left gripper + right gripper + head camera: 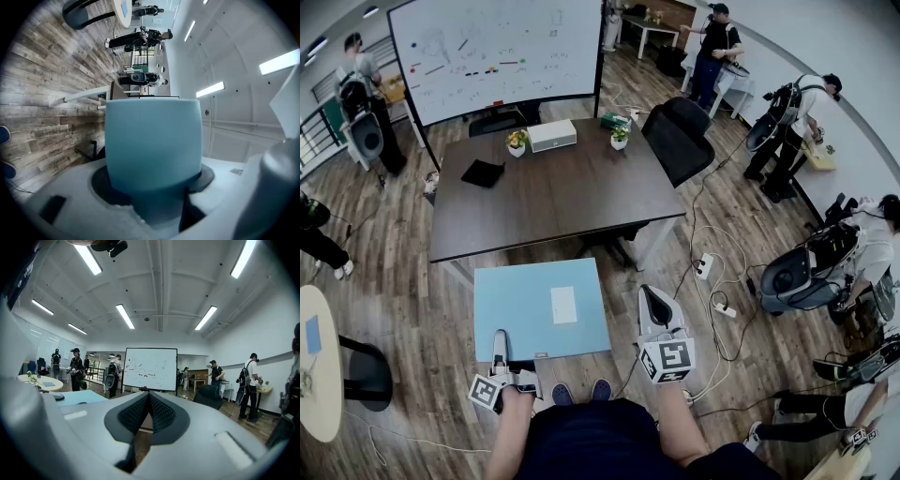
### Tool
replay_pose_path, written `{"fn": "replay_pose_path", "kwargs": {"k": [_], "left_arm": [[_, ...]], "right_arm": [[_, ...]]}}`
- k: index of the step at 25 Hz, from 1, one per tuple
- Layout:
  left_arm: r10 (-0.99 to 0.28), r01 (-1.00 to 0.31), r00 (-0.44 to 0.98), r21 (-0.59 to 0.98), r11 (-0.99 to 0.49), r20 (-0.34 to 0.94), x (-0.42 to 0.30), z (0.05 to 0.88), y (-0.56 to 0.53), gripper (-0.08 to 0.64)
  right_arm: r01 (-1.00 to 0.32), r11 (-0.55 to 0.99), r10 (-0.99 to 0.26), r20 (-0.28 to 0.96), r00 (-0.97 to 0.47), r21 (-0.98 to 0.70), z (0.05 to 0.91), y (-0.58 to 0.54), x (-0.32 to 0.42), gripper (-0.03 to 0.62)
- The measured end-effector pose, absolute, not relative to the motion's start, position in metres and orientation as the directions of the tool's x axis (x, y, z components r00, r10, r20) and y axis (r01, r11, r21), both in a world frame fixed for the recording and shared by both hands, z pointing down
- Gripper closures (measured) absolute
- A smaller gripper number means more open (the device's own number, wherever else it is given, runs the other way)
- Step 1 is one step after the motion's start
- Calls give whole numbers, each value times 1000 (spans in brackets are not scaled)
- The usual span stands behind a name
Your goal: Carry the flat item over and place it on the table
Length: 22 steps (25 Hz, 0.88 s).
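Note:
A flat light-blue board (516, 300) with a small white label (563, 305) is held level above the wooden floor, just short of the dark brown table (553, 192). My left gripper (500, 352) is shut on the board's near edge, close to its left corner. In the left gripper view the blue board (152, 145) fills the space between the jaws of the left gripper (154, 187). My right gripper (649, 300) hangs just right of the board, apart from it. The right gripper (149, 397) has its dark pads together with nothing between them.
On the table lie a black pouch (482, 172), a white box (552, 135) and two small potted plants (517, 142) (620, 136). A black chair (680, 136) stands at its right. A power strip and cables (706, 267) lie on the floor. Several people stand around.

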State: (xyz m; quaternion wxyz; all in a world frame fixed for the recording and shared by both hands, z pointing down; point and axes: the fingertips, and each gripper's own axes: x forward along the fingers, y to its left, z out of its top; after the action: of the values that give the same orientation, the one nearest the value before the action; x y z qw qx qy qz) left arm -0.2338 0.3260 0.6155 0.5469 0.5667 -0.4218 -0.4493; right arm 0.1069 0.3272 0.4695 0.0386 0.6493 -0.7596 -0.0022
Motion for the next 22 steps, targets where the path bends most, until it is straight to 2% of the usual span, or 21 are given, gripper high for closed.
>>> {"fn": "replay_pose_path", "kwargs": {"k": [22], "left_arm": [[-969,11,240,999,-53,-54,-225,615,314,304]], "right_arm": [[-985,169,-985,37,-167,45,471,320,112,581]]}}
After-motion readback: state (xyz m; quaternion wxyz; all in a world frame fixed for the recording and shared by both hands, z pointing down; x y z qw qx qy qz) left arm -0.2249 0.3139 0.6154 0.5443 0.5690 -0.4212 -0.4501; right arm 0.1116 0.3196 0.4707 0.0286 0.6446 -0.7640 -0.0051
